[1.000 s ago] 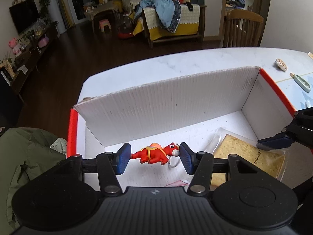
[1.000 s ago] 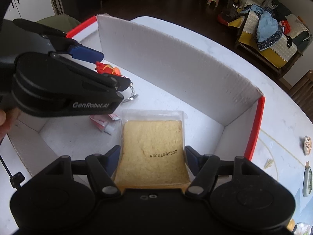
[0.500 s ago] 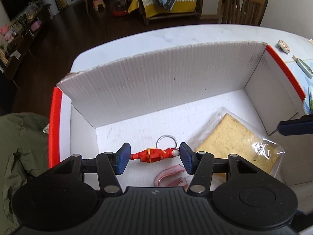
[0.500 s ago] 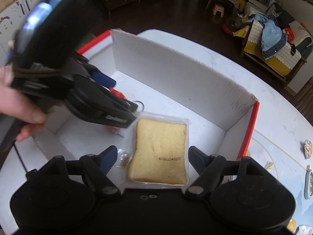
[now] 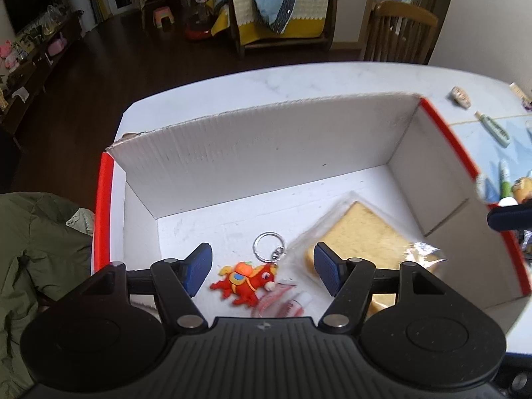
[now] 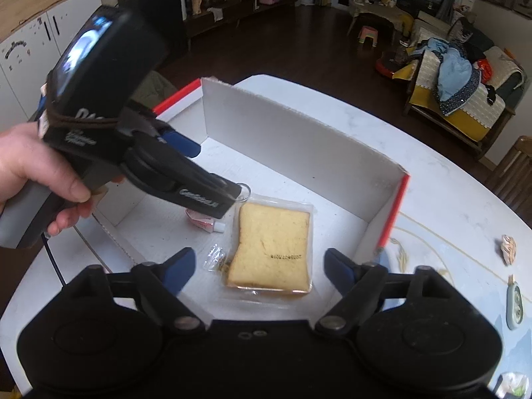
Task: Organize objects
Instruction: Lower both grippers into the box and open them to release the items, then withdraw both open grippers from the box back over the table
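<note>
Keychain (image 5: 247, 279), a small red rubbery figure on a metal ring (image 5: 268, 246), lies flat on the floor of the white cardboard box (image 5: 266, 153), near the box's front edge, and is released. My left gripper (image 5: 262, 271) hangs over it; its jaws have just been opening and now stand about half apart with the figure between them, pads clear of it on both sides. I judge the figure light, slightly soft and grippy; the body across its middle is the place to take hold, since the ring is thin and would slip. The bagged bread slice (image 6: 271, 247) lies on the box floor just right of the keychain, its wrapper touching the ring. My right gripper (image 6: 256, 271) is above it, jaws just opened wide and holding nothing. The bread is light, soft and crushable, and its film wrapper is slick; I would pinch it lightly by the edges. A small pink sachet (image 5: 282, 302) lies against the keychain, toward the box's front. The box walls limit any low sideways approach. Outside the box, to its right, a few loose items sit on the table (image 5: 299, 79).
</note>
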### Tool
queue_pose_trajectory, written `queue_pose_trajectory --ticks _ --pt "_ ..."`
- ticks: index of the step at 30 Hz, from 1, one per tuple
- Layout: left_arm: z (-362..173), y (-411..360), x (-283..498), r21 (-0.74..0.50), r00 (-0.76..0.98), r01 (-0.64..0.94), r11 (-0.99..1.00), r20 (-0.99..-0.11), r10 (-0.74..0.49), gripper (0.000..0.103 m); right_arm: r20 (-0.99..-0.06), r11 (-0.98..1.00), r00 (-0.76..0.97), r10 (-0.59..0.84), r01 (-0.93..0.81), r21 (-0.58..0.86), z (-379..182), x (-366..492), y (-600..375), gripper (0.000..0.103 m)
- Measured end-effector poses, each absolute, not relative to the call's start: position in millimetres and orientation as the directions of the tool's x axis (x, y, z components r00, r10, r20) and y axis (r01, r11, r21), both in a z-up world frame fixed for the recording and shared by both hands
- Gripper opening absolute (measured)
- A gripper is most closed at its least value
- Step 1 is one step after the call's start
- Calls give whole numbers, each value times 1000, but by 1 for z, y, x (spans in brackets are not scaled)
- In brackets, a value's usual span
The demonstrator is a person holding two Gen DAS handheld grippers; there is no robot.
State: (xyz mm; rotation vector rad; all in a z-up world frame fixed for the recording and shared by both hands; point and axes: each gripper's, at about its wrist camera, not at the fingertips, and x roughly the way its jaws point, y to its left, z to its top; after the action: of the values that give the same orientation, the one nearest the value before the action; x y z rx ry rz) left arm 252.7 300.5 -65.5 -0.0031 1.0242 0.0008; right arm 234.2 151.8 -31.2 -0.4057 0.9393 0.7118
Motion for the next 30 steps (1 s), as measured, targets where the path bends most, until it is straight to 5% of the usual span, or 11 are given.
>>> queue_pose_trajectory --ticks 12,16,30 --pt "-18 276 209 -37 610 -1 999 -792 -29 67 -785 700 404 470 -712 52 3 211 109 94" --pt "-6 261 195 -49 623 -6 999 -781 -34 67 -756 685 398 519 -724 88 10 201 91 102" --pt "18 189 159 -67 672 -14 998 -740 -40 77 -706 680 440 555 -728 82 22 175 5 102"
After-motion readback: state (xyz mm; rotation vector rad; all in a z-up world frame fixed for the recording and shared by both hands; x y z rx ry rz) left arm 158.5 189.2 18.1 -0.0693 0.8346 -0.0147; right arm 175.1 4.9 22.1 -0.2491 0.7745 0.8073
